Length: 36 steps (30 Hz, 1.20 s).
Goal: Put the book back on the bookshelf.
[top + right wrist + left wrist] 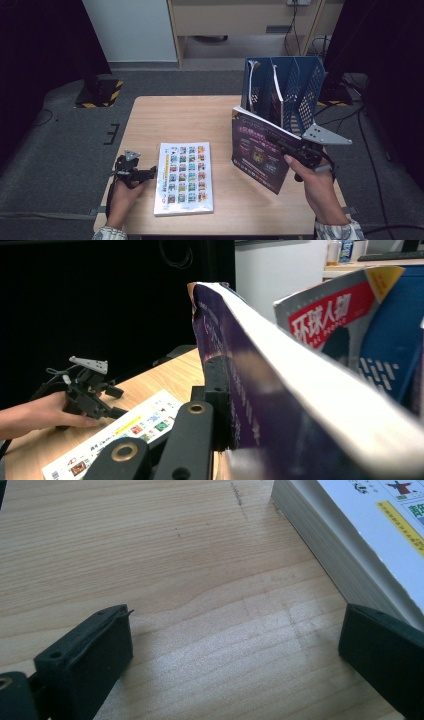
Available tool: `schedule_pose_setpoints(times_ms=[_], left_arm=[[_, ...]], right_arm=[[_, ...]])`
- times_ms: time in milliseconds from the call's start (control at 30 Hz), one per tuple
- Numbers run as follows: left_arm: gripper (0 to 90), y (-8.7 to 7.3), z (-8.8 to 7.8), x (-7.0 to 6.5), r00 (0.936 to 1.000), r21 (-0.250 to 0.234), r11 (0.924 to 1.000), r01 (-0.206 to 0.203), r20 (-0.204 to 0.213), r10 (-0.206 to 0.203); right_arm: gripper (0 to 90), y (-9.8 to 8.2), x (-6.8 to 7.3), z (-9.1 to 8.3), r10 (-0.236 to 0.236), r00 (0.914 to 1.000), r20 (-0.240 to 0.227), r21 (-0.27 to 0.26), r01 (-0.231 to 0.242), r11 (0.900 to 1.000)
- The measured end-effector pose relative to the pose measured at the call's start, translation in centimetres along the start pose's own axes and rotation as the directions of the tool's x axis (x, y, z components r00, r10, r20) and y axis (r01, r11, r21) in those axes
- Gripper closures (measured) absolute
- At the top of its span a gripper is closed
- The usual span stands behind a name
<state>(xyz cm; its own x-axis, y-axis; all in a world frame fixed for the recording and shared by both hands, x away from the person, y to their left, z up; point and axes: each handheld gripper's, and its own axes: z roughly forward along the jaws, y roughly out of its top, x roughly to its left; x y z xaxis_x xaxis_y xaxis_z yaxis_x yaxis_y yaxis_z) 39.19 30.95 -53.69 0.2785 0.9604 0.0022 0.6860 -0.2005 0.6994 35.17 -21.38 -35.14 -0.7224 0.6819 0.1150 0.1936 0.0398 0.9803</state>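
A purple-covered book point(258, 153) is held upright above the table's right side, and my right gripper point(295, 148) is shut on its right edge. In the right gripper view the purple book point(260, 390) rises along the black jaw. A white book with a grid of small pictures point(182, 177) lies flat at the table's front middle. My left gripper point(149, 173) is open just left of that book, low over the wood. In the left gripper view its jaws stand wide apart, the right one beside the white book's point(350, 540) page edge.
A blue mesh file rack point(285, 90) stands at the table's back right with magazines in its slots, one with a red title band point(330, 315). The wooden table point(180, 120) has bare wood at its back left. Cables run over the grey floor on the right.
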Motion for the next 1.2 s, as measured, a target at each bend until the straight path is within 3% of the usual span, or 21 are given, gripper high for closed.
schedule_pose_setpoints(times_ms=[400,600,867,1200], left_arm=[[0.2,0.0,0.0,0.0,1.0,0.0,1.0,0.0,-0.001,0.0],[0.2,0.0,0.0,0.0,1.0,0.0,1.0,0.001,-0.001,-0.001],[0.1,0.0,0.0,0.0,1.0,0.0,1.0,0.001,-0.003,-0.001],[0.1,0.0,0.0,0.0,1.0,0.001,1.0,0.001,-0.004,-0.001]], right_arm=[[84.1,-0.1,-1.2,-2.0,0.021,0.9991,0.036,-0.006,-0.021,1.0],[84.1,0.3,-1.7,-3.9,0.044,0.9977,0.052,-0.023,-0.043,0.999],[84.1,2.5,-2.2,-6.4,0.061,0.9955,0.072,-0.075,-0.056,0.996],[84.1,4.7,-2.9,-7.1,0.06,0.9927,0.104,-0.108,-0.049,0.993]])
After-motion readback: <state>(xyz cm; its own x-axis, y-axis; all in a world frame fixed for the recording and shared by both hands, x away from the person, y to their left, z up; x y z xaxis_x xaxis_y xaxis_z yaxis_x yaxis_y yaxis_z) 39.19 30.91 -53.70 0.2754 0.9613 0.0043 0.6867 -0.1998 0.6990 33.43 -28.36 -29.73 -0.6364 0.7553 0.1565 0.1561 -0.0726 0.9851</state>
